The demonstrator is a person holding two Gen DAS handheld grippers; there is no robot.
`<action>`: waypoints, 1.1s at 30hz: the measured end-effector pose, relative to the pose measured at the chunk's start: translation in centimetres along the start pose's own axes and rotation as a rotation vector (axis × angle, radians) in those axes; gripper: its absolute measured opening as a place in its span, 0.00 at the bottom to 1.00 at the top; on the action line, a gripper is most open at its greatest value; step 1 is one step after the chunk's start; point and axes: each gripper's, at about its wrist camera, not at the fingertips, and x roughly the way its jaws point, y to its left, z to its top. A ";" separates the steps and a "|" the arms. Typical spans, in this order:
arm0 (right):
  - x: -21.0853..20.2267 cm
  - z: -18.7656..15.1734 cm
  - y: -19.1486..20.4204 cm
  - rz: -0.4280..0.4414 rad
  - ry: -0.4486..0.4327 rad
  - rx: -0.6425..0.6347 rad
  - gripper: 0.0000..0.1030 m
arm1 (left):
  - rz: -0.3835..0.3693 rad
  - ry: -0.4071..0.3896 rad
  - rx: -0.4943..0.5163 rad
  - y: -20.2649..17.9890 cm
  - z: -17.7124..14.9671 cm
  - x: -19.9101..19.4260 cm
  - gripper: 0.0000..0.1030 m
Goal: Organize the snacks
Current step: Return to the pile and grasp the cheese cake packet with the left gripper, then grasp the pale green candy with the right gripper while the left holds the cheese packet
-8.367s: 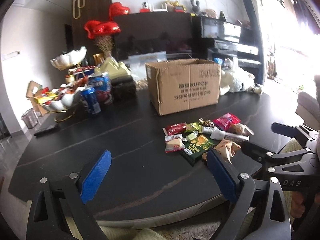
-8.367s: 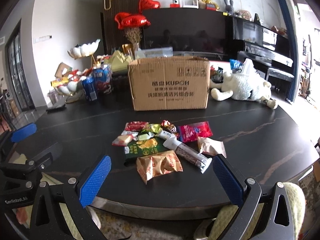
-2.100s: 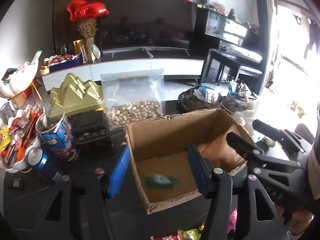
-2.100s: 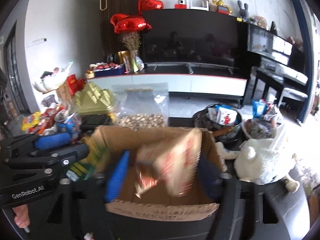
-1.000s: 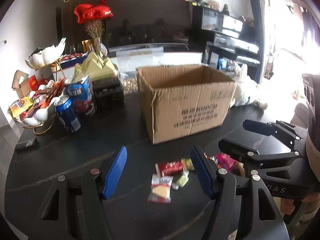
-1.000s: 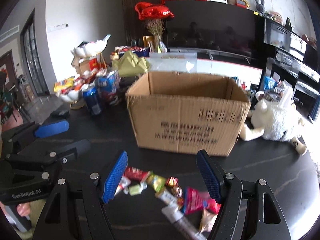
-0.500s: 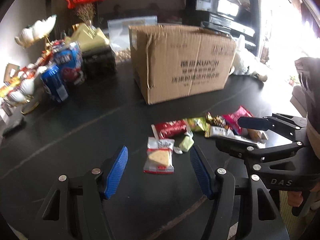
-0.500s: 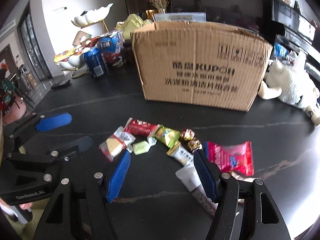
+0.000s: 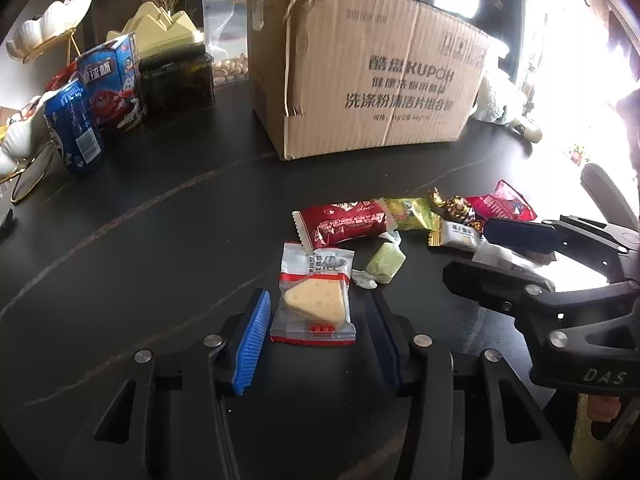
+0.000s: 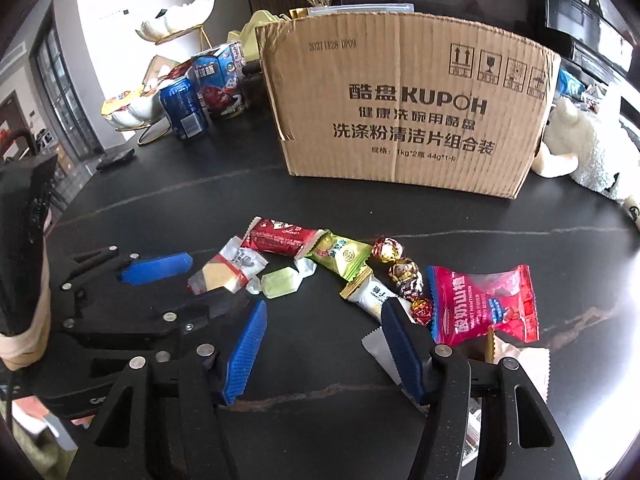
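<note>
Snacks scattered on a dark tabletop (image 9: 140,240) before a cardboard box (image 9: 360,68), its inside hidden. Left gripper (image 9: 316,332) closing around a cheese wedge packet (image 9: 314,300), pads not yet touching. Right gripper (image 10: 320,344) closing over bare tabletop, grasping nothing; white wrapper (image 10: 378,350) half hidden behind one finger.

I see the snacks lying flat in a loose row on the dark table (image 9: 140,240), in front of the upright open cardboard box (image 9: 360,76): cheese-wedge packet (image 9: 314,300), red bar (image 9: 344,222), pale green candy (image 9: 385,266), green packet (image 9: 410,212), foil chocolates (image 10: 404,272), pink bag (image 10: 482,304).
</note>
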 end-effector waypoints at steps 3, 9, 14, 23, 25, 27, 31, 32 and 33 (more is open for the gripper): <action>0.2 -0.1 0.1 0.006 0.000 -0.003 0.58 | -0.002 0.004 0.004 0.0 0.1 0.4 0.42; 0.6 0.0 0.4 0.026 0.007 -0.002 0.56 | -0.001 -0.012 0.010 0.2 0.1 0.7 0.38; 1.1 0.1 0.8 0.038 0.016 0.005 0.54 | -0.019 -0.011 -0.027 1.0 0.0 0.1 0.36; 2.7 0.9 2.4 0.049 0.030 -0.005 0.50 | 0.015 -0.084 -0.068 2.7 0.1 -2.5 0.36; 3.2 1.0 2.6 0.043 0.037 -0.005 0.49 | 0.007 -0.089 -0.087 3.3 0.1 -2.8 0.36; 3.7 1.2 2.8 0.035 0.040 -0.003 0.49 | 0.002 -0.093 -0.099 3.6 0.2 -2.9 0.36; 4.5 1.6 3.3 0.012 0.040 -0.008 0.48 | -0.002 -0.101 -0.104 3.8 0.3 -3.1 0.36; 4.7 1.7 3.4 0.005 0.042 -0.010 0.46 | -0.003 -0.102 -0.105 3.7 0.3 -3.1 0.36; 4.8 1.7 3.5 0.003 0.044 -0.013 0.45 | -0.006 -0.102 -0.108 3.8 0.3 -3.1 0.36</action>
